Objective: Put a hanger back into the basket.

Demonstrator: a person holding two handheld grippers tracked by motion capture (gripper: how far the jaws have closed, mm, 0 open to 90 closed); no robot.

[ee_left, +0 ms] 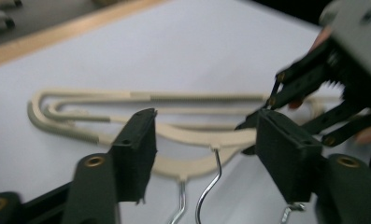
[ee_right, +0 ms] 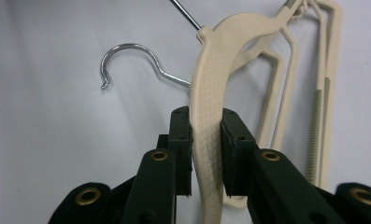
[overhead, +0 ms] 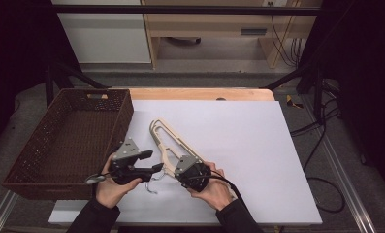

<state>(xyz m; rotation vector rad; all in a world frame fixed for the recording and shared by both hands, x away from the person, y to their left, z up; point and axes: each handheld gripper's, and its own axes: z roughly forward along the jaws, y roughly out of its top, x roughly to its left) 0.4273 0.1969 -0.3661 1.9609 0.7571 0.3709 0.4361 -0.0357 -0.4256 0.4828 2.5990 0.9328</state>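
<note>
A small stack of beige plastic hangers (overhead: 167, 138) with metal hooks lies on the white board (overhead: 248, 145), angled from the middle toward the near edge. My right gripper (overhead: 176, 167) is shut on the curved beige body of one hanger (ee_right: 206, 140); that hanger's wire hook (ee_right: 127, 58) curls out to the left in the right gripper view. My left gripper (overhead: 157, 167) points at the hangers' hook end from the left, open. In the left gripper view its wide-apart pads (ee_left: 139, 149) frame the hanger necks and a wire hook (ee_left: 210, 182); nothing is held between them. The right gripper (ee_left: 276, 93) shows beyond.
A dark brown woven basket (overhead: 110, 104) stands at the table's left, partly over the board's left edge, with nothing seen inside. The wooden table edge (overhead: 200, 93) runs behind the board. Bare white board stretches to the right and far side of the hangers.
</note>
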